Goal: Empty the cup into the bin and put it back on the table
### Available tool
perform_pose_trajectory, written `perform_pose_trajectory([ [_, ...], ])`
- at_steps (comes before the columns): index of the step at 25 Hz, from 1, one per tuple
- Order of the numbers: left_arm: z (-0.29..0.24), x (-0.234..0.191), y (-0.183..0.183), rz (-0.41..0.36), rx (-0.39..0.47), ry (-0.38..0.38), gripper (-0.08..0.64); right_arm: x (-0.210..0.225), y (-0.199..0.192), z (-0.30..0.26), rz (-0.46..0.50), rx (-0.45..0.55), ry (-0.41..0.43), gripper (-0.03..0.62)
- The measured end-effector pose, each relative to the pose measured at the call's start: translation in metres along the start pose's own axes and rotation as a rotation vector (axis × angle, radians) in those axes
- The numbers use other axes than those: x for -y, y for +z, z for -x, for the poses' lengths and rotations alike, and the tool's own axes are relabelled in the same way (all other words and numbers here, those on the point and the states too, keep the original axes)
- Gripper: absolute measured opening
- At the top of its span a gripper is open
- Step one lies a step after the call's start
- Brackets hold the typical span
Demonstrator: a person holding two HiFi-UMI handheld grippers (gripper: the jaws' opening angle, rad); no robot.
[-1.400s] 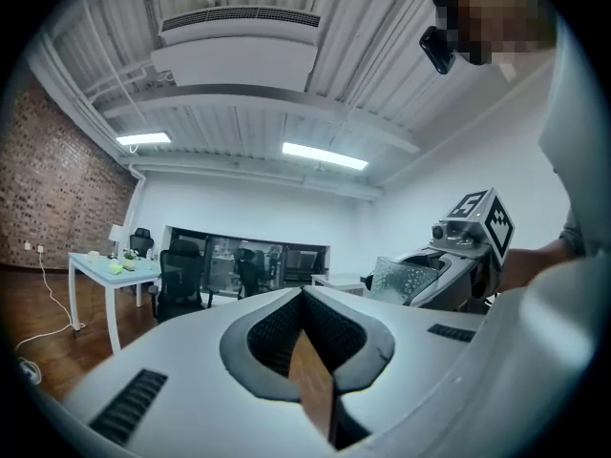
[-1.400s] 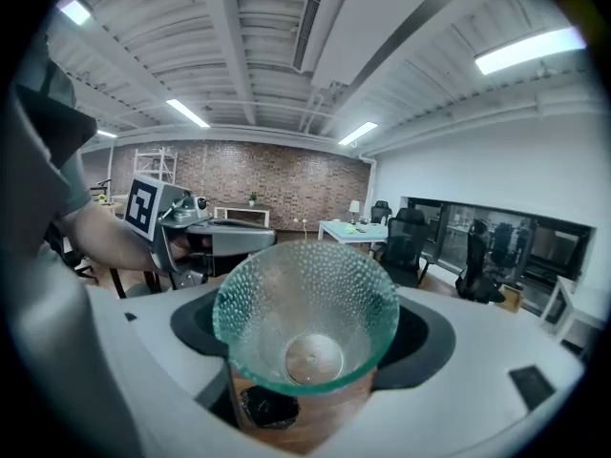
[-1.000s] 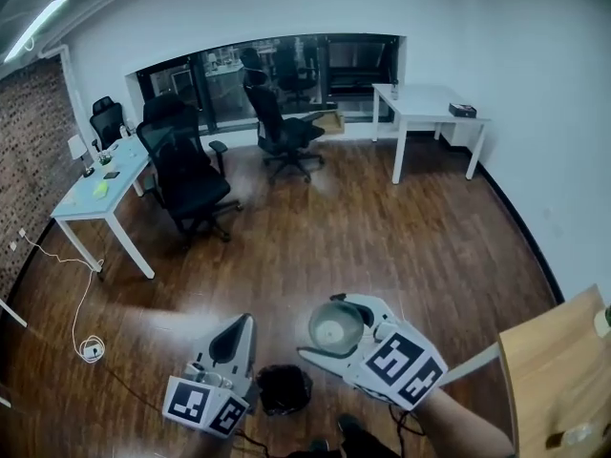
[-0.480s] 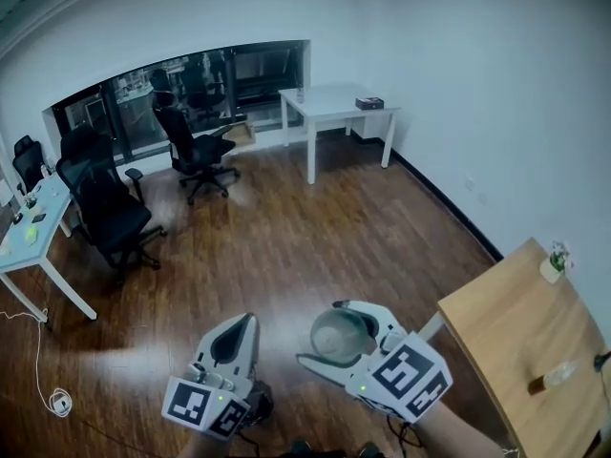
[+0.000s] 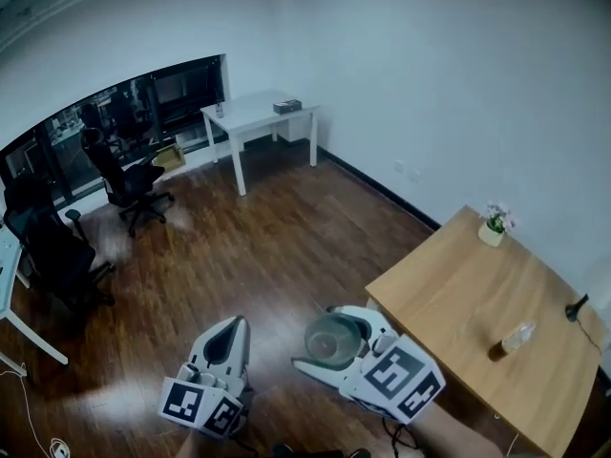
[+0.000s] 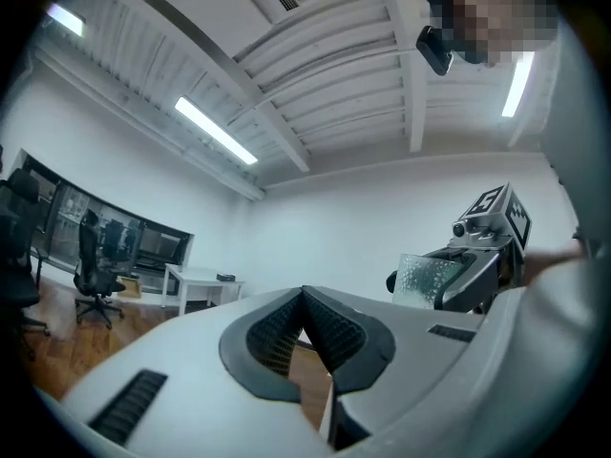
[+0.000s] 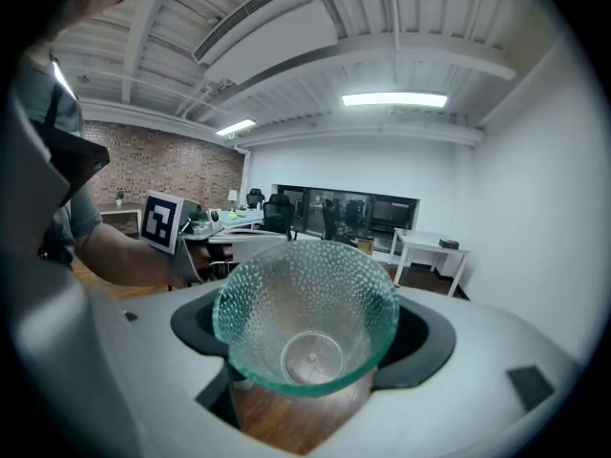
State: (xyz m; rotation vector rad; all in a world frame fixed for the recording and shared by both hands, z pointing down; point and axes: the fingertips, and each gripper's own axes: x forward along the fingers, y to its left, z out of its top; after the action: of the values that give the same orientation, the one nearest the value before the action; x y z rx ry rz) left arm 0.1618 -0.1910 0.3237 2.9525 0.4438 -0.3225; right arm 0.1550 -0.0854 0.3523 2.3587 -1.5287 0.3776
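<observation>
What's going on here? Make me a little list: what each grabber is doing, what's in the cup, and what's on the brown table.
left gripper: jaws shut, holding nothing
right gripper: shut on the glass cup
inside the cup: looks empty, the bottom shows clear
wooden table: to the right of both grippers, the cup is not on it yet
on the table: a small flower pot near the far corner, a clear bottle nearer the right edge

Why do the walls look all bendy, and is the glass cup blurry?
Left gripper view: wide lens curves the ceiling beams, edges go dark. Right gripper view: same bending, but the cup looks sharp. Head view: dim, with glare on the wooden floor.
</observation>
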Motion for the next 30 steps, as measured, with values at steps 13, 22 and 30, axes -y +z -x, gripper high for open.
perform_pose_trajectory([
  [13, -0.091, 0.164, -0.029, 0.038, -0.07, -0.271, -0.008, 0.083, -0.056, 0.14, -0.092, 0.006, -0.256, 0.407],
  [22, -0.142, 0.267, -0.063, 0.055, -0.091, -0.388, -0.009, 0.138, -0.108, 0.227, -0.152, -0.013, -0.373, 0.407],
  [30, -0.192, 0.31, -0.089, 0.07, -0.125, -0.506, -0.009, 0.183, -0.148, 0.254, -0.239, -0.036, -0.475, 0.407],
])
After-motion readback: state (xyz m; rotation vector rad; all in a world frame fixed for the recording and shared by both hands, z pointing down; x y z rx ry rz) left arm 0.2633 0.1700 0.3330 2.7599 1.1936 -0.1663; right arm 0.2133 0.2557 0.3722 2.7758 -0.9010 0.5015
